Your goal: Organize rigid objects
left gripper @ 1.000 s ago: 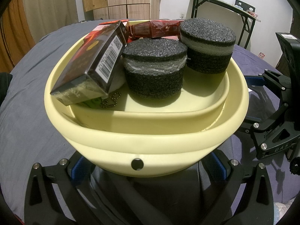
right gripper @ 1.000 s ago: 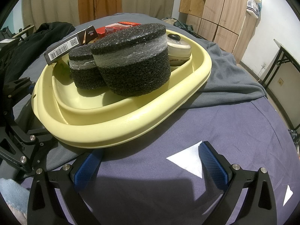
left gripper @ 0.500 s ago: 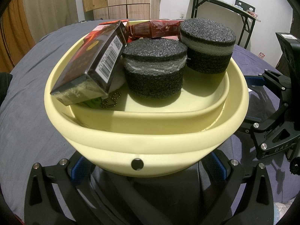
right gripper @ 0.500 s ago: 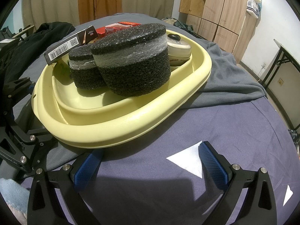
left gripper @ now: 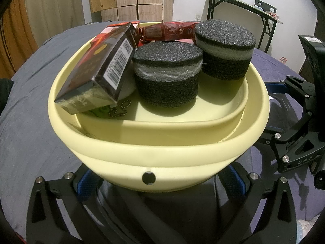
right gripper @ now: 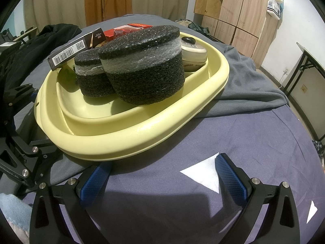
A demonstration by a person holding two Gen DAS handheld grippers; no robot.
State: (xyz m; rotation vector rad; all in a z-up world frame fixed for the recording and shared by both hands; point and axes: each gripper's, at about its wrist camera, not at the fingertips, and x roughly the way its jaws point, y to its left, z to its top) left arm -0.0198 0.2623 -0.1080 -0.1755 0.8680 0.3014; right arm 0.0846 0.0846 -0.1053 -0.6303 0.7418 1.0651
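Observation:
A pale yellow basin point(left gripper: 162, 160) sits on the bed, right in front of my left gripper point(left gripper: 160, 183), whose blue pads point(left gripper: 85, 183) stand wide apart below its near wall, open. Inside the basin are two black foam cylinders point(left gripper: 168, 81) point(left gripper: 225, 50) with pale bands, a dark barcode box point(left gripper: 97, 75) leaning on the left rim, red packets point(left gripper: 168, 31) and a ball chain point(left gripper: 119, 109). From the right wrist, the basin point(right gripper: 130, 138) lies ahead and to the left. My right gripper point(right gripper: 163, 180) is open over the purple sheet, holding nothing. A cream lidded jar point(right gripper: 193, 52) sits behind the big cylinder point(right gripper: 142, 65).
The bed has a purple sheet point(right gripper: 243, 142) and a grey blanket point(right gripper: 247, 85) under the basin's far side. Dark clothing point(right gripper: 40, 44) lies at the left. A white paper scrap point(right gripper: 205, 174) rests between my right fingers. Wooden wardrobes point(right gripper: 239, 10) and a folding table point(left gripper: 243, 6) stand beyond the bed.

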